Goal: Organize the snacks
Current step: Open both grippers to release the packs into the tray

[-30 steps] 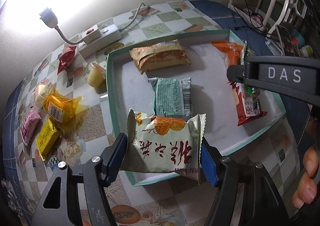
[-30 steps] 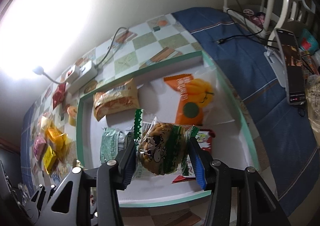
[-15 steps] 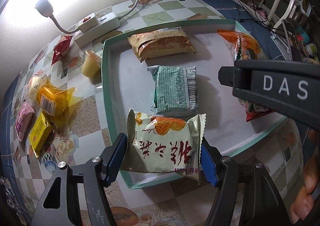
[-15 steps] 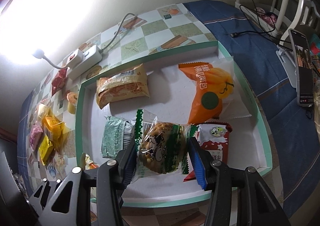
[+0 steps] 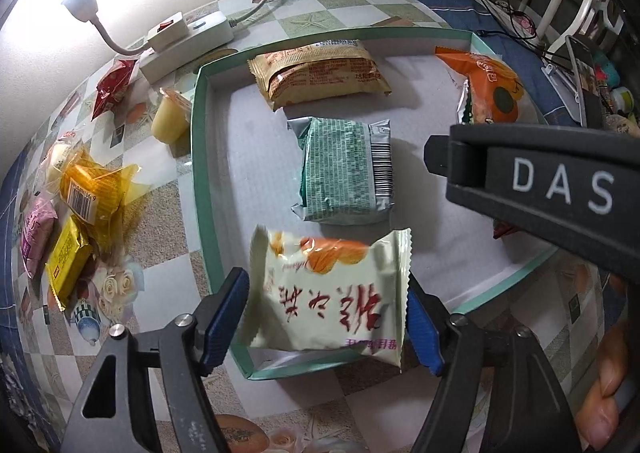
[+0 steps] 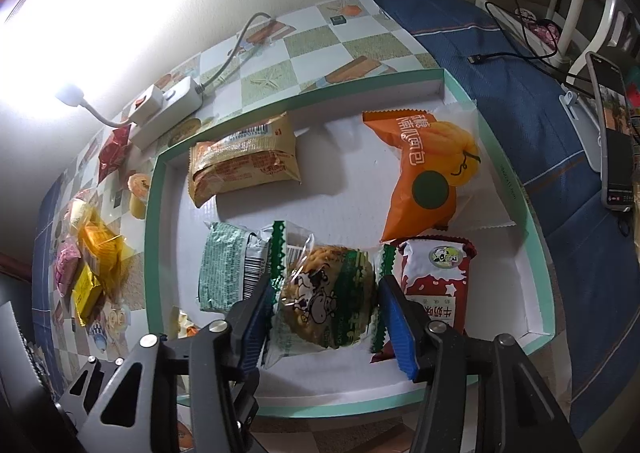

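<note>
A green-rimmed white tray (image 5: 200,181) (image 6: 154,233) holds a tan packet (image 5: 320,73), a green packet (image 5: 344,169), an orange pumpkin-bread packet (image 6: 428,173) and a red milk-candy packet (image 6: 436,281). My left gripper (image 5: 324,313) hangs over the tray's near left corner. Its jaws are opening, and a blurred cream packet with red characters (image 5: 328,289) sits loose between the blue pads. My right gripper (image 6: 324,309) is low over the tray. Its jaws are opening too, around a clear cookie packet with green edges (image 6: 324,293) that rests on the tray floor between the green and red packets.
Loose snacks lie left of the tray: yellow packets (image 5: 88,189), a pink one (image 5: 36,229), a jelly cup (image 5: 170,119), a red packet (image 5: 112,87). A power strip (image 5: 184,37) with a lamp sits behind. A phone (image 6: 612,141) stands on blue cloth at the right.
Both pairs of jaws have widened a little. The cream packet has gone slack and blurred between the left pads. The right gripper sank toward the tray with the cookie packet.
</note>
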Demonstrator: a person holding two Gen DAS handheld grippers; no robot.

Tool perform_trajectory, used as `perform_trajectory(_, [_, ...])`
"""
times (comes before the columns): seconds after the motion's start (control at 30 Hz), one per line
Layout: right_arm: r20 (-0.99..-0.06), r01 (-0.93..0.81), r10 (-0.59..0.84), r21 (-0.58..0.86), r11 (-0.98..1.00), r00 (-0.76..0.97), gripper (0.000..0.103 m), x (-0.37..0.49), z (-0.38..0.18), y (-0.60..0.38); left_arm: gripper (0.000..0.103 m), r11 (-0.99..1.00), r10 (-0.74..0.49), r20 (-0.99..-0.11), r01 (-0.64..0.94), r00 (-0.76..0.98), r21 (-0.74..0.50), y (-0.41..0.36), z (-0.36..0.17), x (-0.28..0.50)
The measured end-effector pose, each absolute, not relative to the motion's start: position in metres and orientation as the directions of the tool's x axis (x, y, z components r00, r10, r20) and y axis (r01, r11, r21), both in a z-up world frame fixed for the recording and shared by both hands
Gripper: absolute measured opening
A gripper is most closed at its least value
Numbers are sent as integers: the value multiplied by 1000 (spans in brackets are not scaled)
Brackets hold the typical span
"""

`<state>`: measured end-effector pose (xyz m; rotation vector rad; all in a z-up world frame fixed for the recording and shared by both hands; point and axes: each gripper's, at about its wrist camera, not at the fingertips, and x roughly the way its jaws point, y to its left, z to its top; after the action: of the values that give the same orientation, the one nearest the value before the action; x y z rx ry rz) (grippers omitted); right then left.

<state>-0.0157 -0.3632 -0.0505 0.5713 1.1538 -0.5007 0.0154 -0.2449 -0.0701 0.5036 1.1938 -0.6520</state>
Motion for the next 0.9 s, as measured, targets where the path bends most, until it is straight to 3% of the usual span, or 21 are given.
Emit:
perform_trajectory(0.47, [-938,623,-78,161,766,339,64,-15,-45,-361,81,717,-215,-943,696,253,24,-243,-59,15])
perform_trajectory(0.6, [-932,618,-85,163,769,352,67,-16,-41,-361,92,718,-224,-940,696,258,20,-242,-55,14])
perform_trajectory(0.73, [-926,614,-94,164,772,366,67,-18,-35,-360,93,716,-234,-935,698,266,20,-242,-49,13])
perform_trajectory(0.9, [-910,616,-120,168,770,398,82,-22,-21,-361,94,723,-259,-918,691,302,23,-240,-39,14])
